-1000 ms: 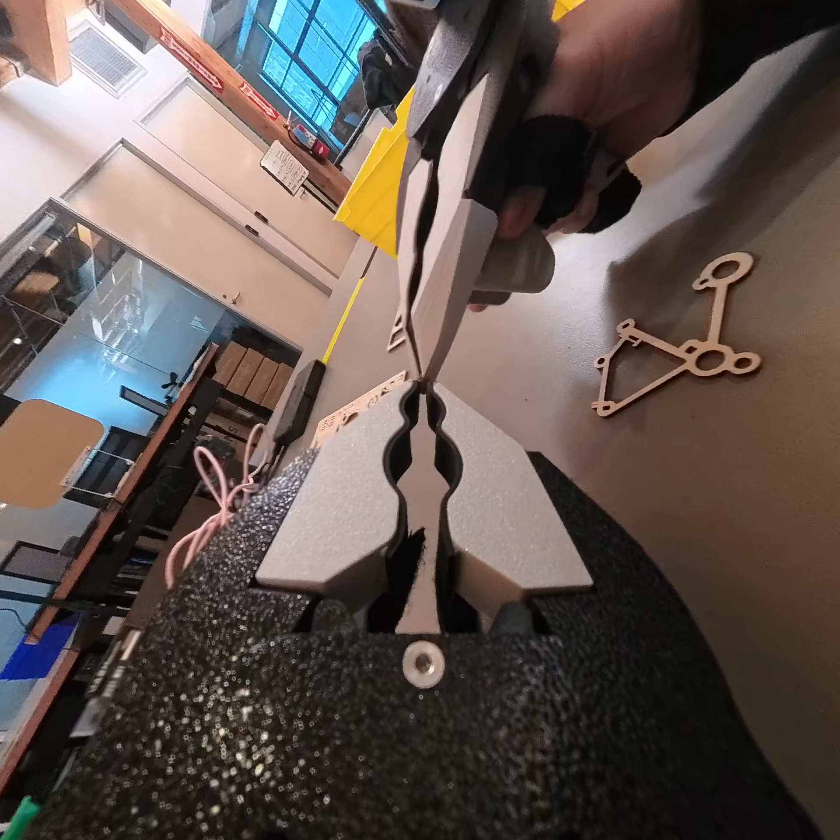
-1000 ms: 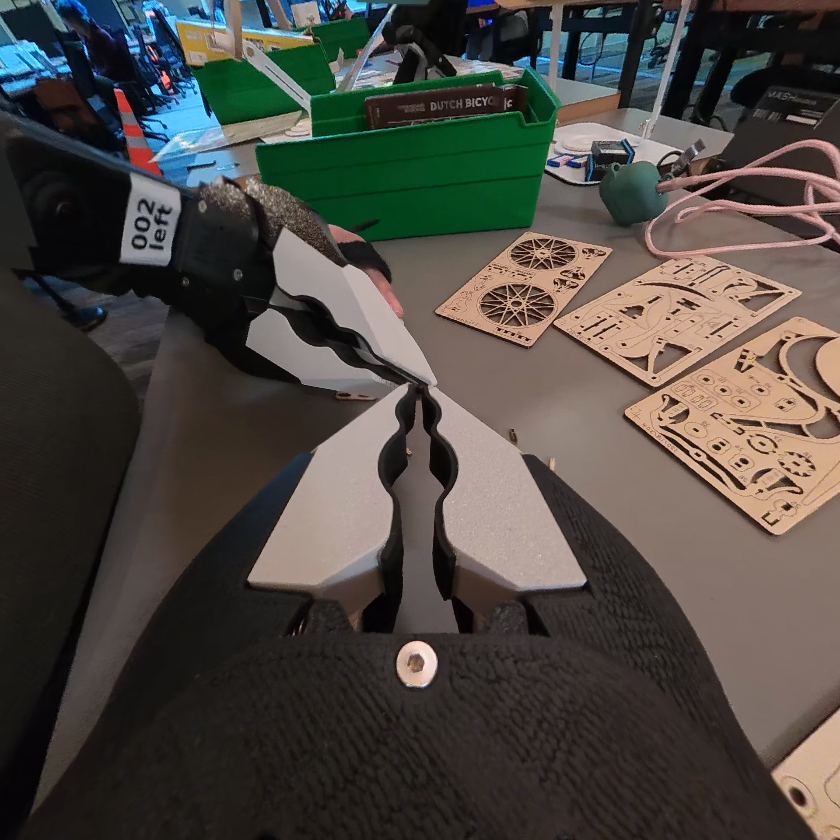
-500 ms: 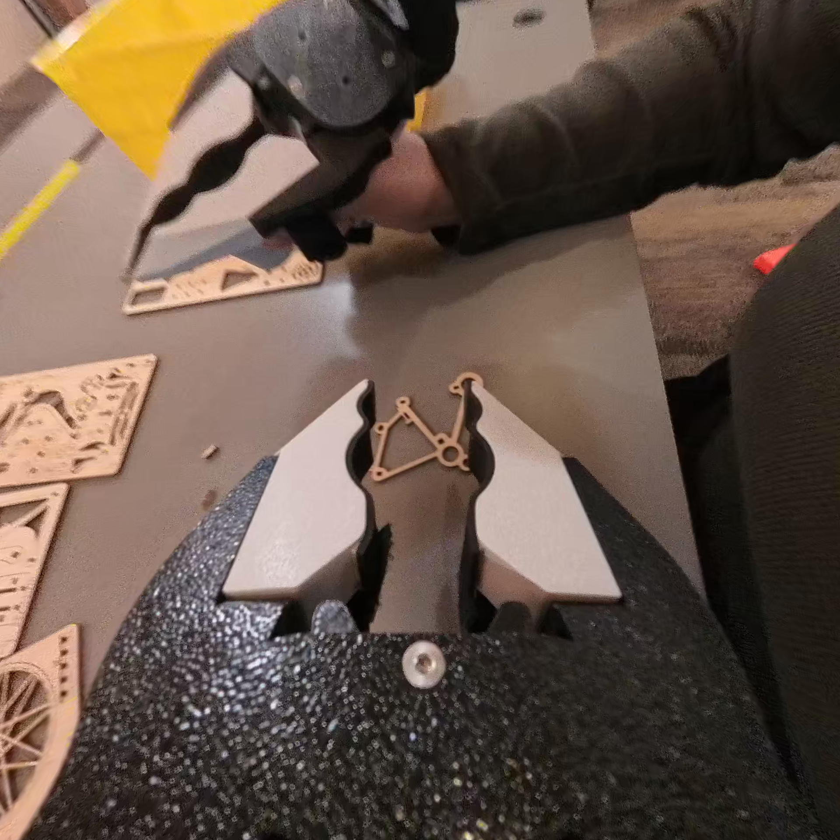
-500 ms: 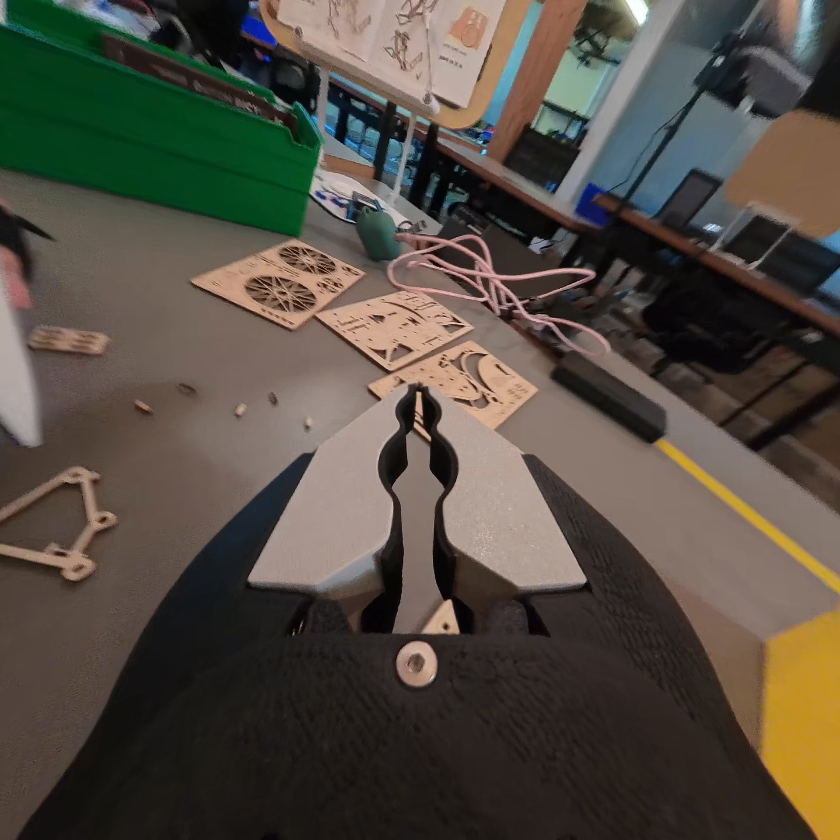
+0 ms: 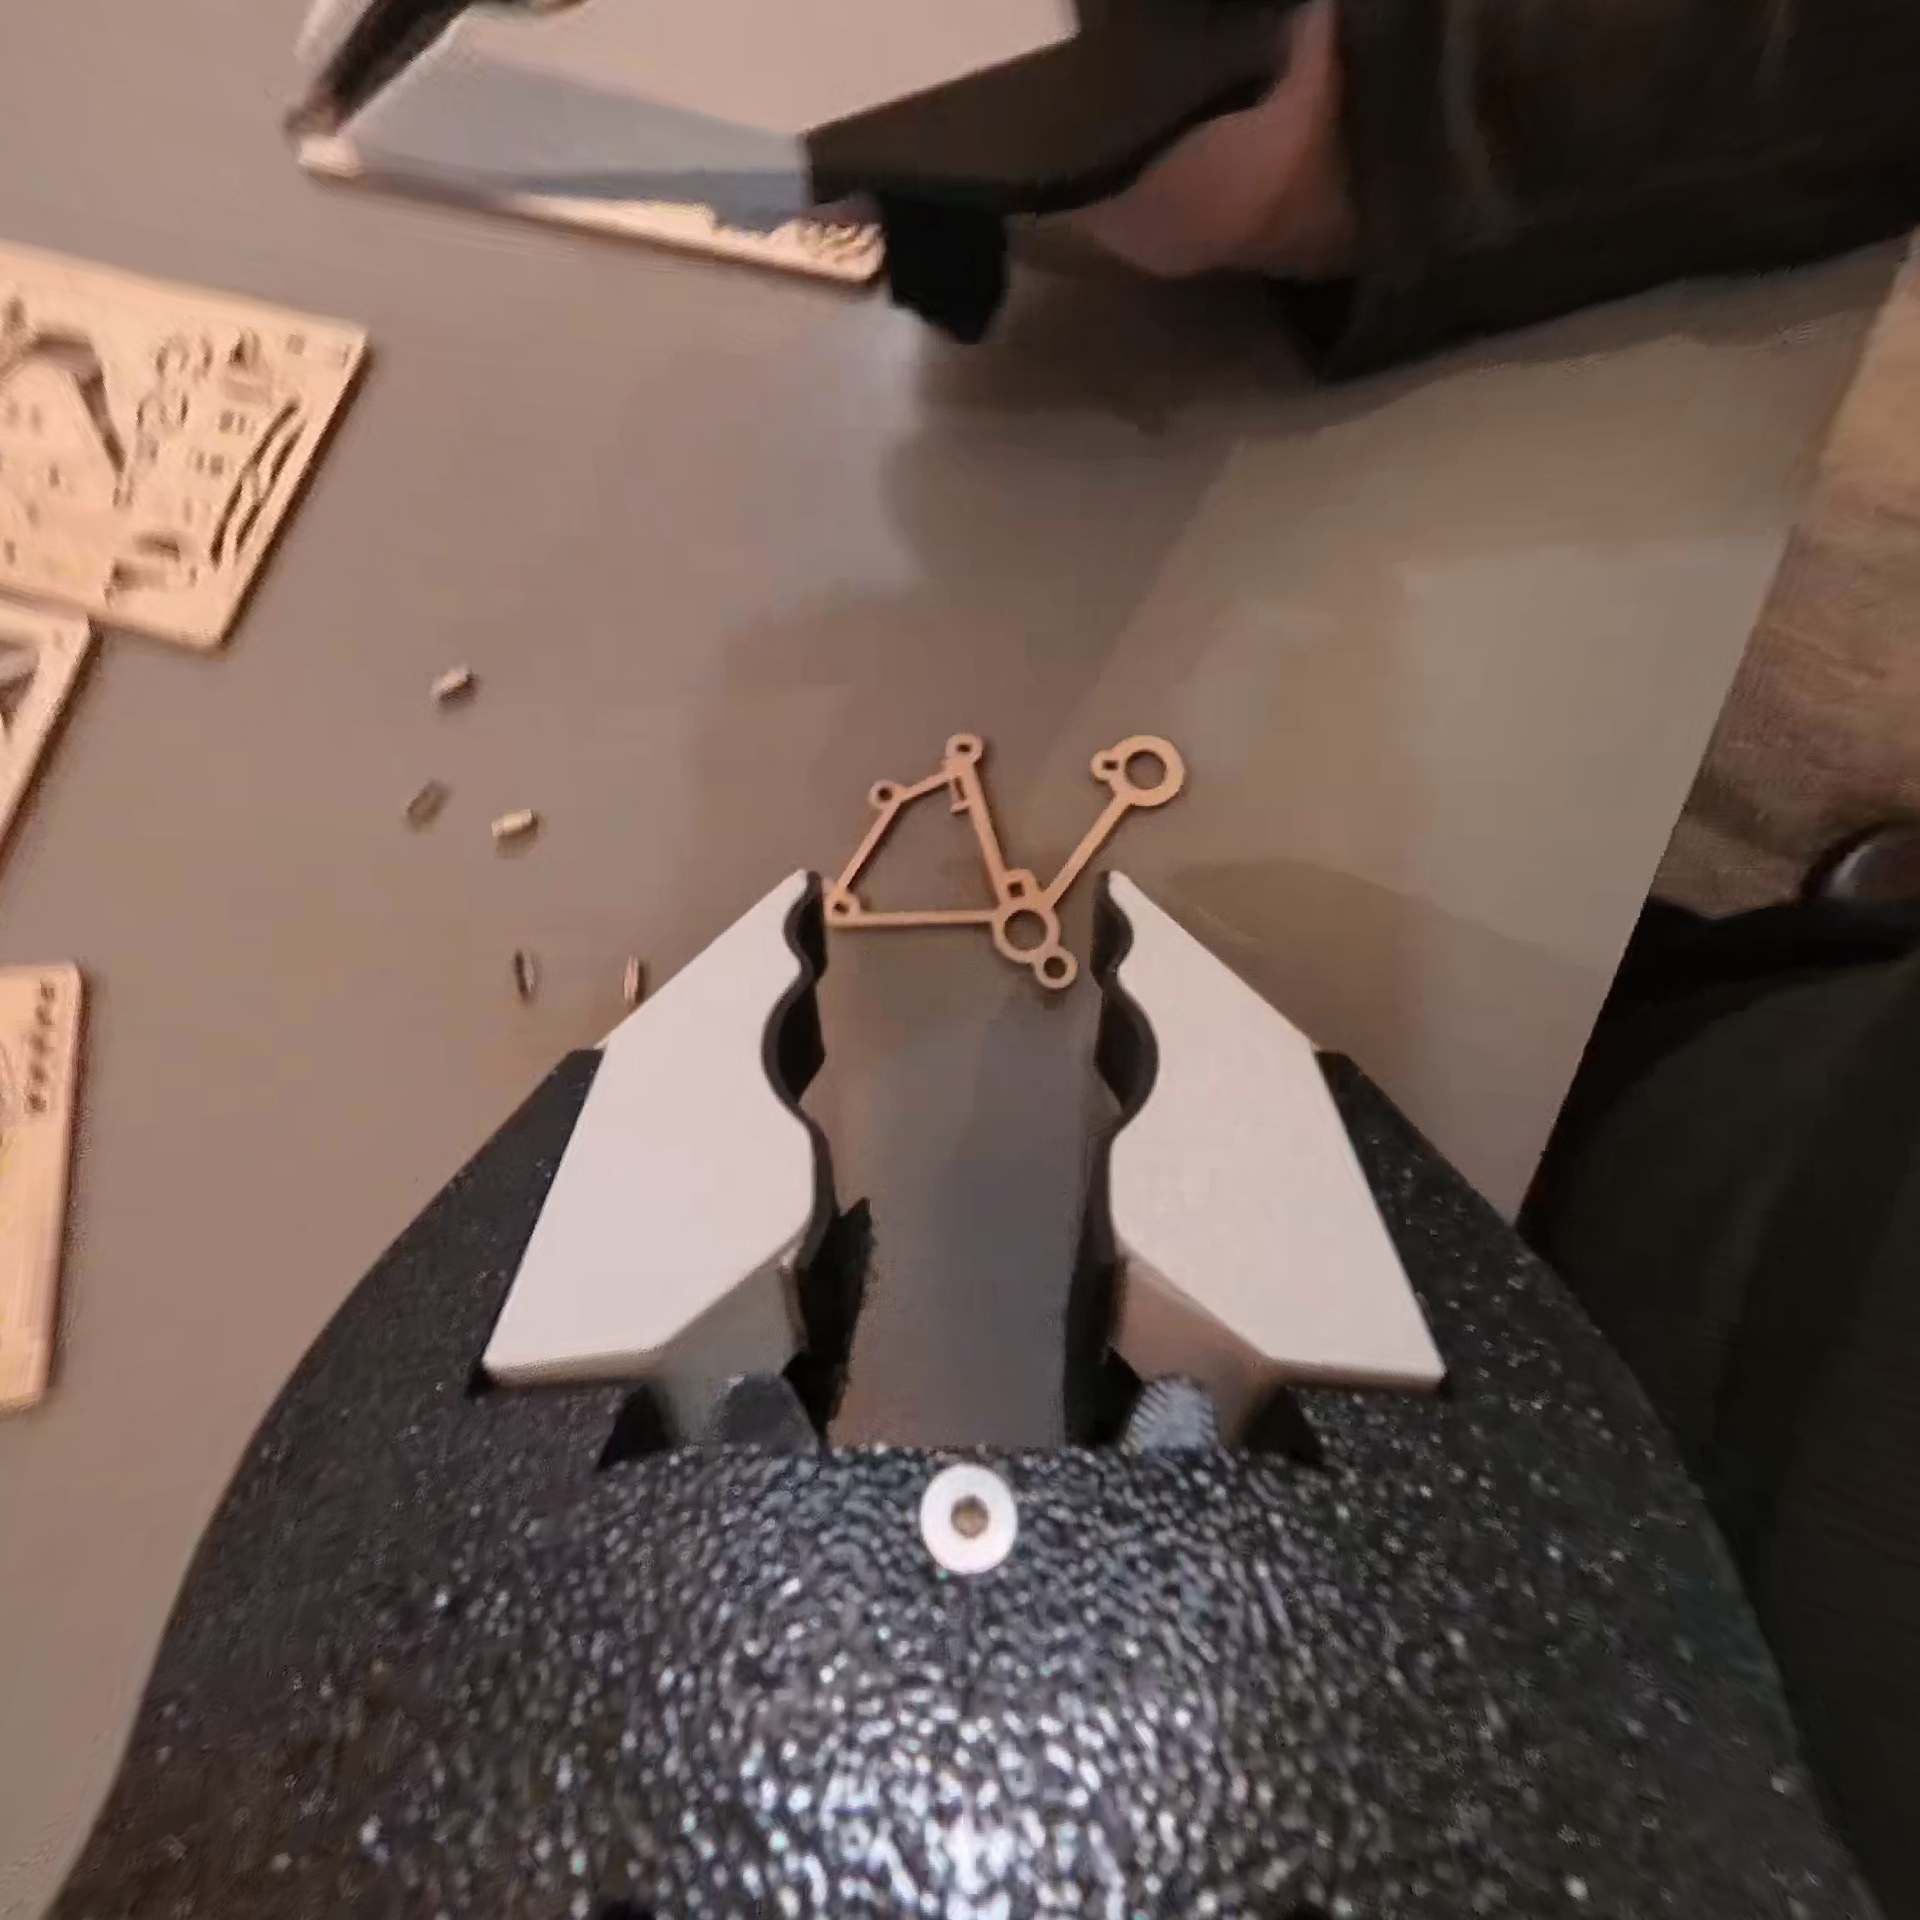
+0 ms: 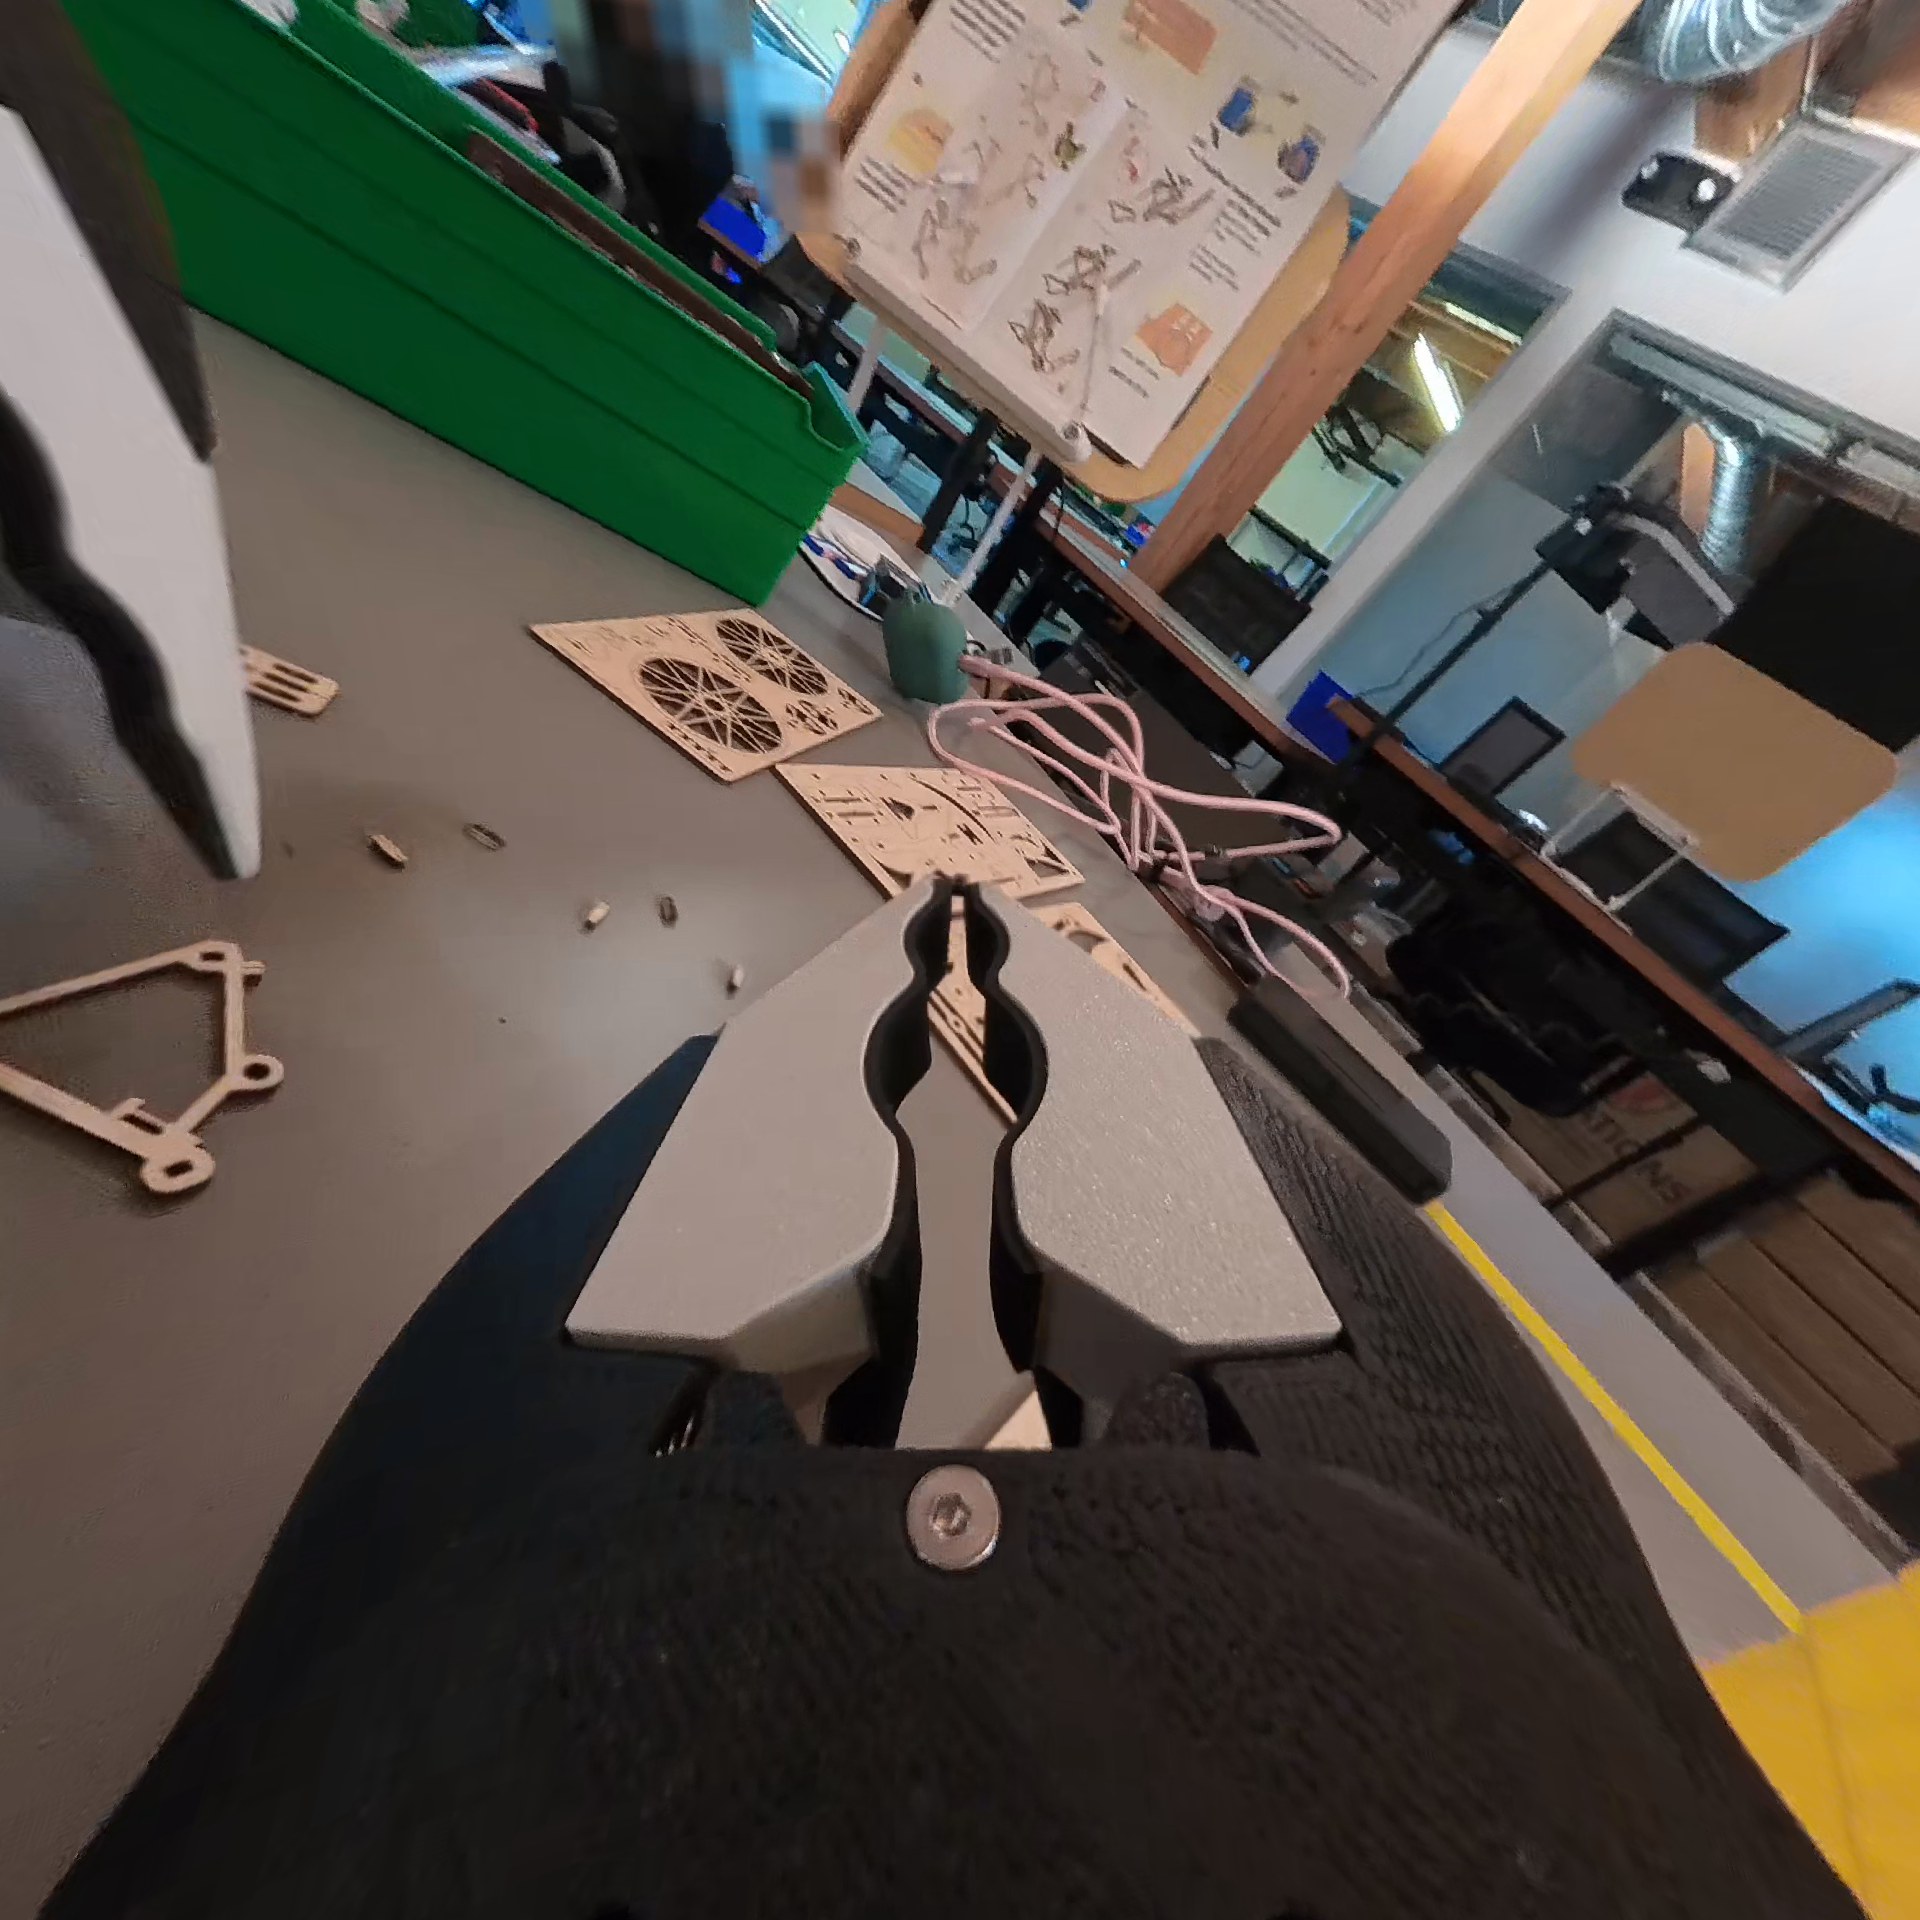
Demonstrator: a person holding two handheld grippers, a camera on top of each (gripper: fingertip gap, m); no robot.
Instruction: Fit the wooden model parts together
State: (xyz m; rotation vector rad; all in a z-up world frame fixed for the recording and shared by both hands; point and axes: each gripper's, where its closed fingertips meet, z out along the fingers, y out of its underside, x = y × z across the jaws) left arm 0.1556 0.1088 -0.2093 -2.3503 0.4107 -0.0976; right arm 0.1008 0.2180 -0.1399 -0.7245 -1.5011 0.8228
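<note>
A thin wooden frame piece with rings lies flat on the grey table, just ahead of my left gripper. The left gripper is open and empty, with its tips on either side of the piece's near edge. My right gripper is shut, and I see nothing between its tips. It hovers low over the table, pointing at the wooden part sheets. The frame piece lies to its left. The right gripper shows blurred at the top of the left wrist view.
Several small wooden pegs lie scattered left of the frame piece. Part sheets lie at the left. Green bins, a pink cable, a black adapter and an instruction board stand beyond. The table's yellow-taped edge runs at the right. The tips of one gripper are about 15 centimeters away from the tips of the other.
The two grippers were tip to tip and have separated. The left swung down over the frame piece and opened wider. The right turned towards the part sheets and stayed shut.
</note>
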